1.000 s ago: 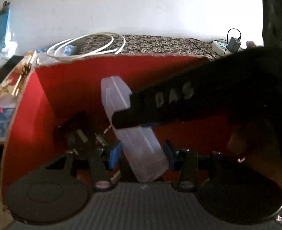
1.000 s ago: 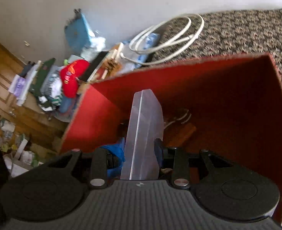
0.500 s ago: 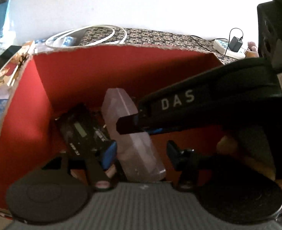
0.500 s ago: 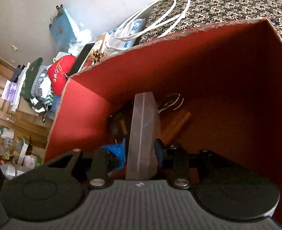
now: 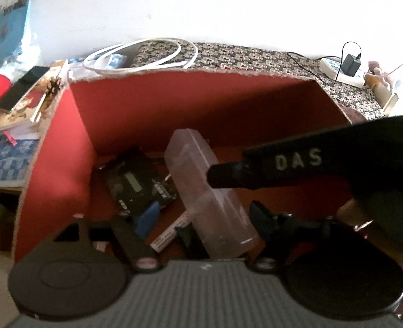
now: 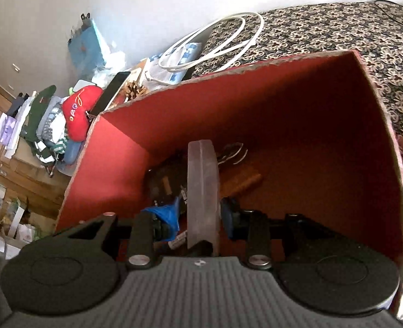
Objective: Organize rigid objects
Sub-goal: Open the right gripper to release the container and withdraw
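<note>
Red box (image 6: 297,114) open above; right floor half bare, left half blocked by clear plastic case (image 5: 209,191), black device (image 5: 138,183), brown stick (image 6: 242,183).

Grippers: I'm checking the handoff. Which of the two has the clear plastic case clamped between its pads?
The right gripper: its pads press both sides of the clear plastic case. The left gripper's jaws are opening, with gaps beside the case above the red box.

Black device's (image 5: 139,183) label blurred
</note>
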